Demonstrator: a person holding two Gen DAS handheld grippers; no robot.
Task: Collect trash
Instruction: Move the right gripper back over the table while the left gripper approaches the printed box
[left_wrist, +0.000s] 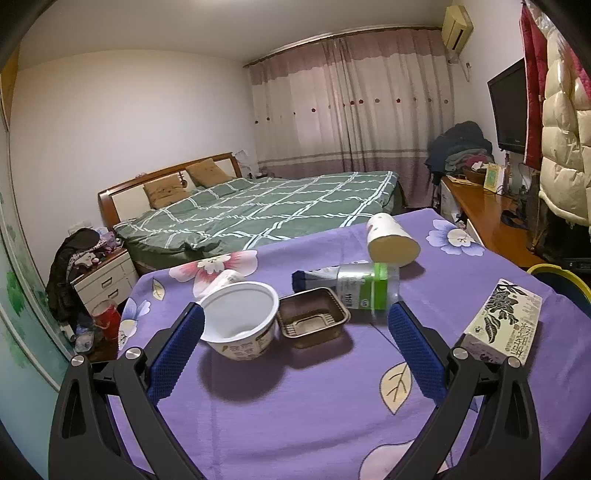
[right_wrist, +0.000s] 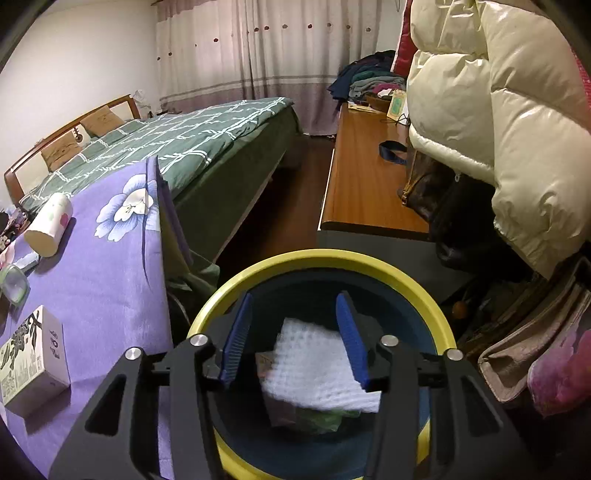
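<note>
Beside the purple flowered counter (right_wrist: 110, 266), off its right edge, stands the bin (right_wrist: 439, 314), blue inside with a yellow rim, its mouth facing up. Within it a white waffle-textured paper towel (right_wrist: 314, 365) lies flat over green and brown scraps, blurred. The right gripper (right_wrist: 295, 336) hangs over the bin pointing down into it; its jaws stand moderately apart, and whether they touch the towel cannot be told.

On the counter, nearest the bin, a printed carton (left_wrist: 504, 317) lies on its side, long axis running away from the camera; its black characters and the digits on its end flap are too small to read surely. Farther back a cream cup (left_wrist: 391, 240) lies tipped over, mouth toward the camera. Left of it a clear bottle (left_wrist: 365, 290) with a green-banded label lies on its side, long axis across the counter. Left again, a brown plastic tray (left_wrist: 314, 319) sits open side up, just beside a white bowl (left_wrist: 242, 319), tilted, with illegible print on its wall.

The left gripper (left_wrist: 295, 325) is held level above the counter, aimed at tray and bowl, jaws wide apart and holding nothing.
</note>
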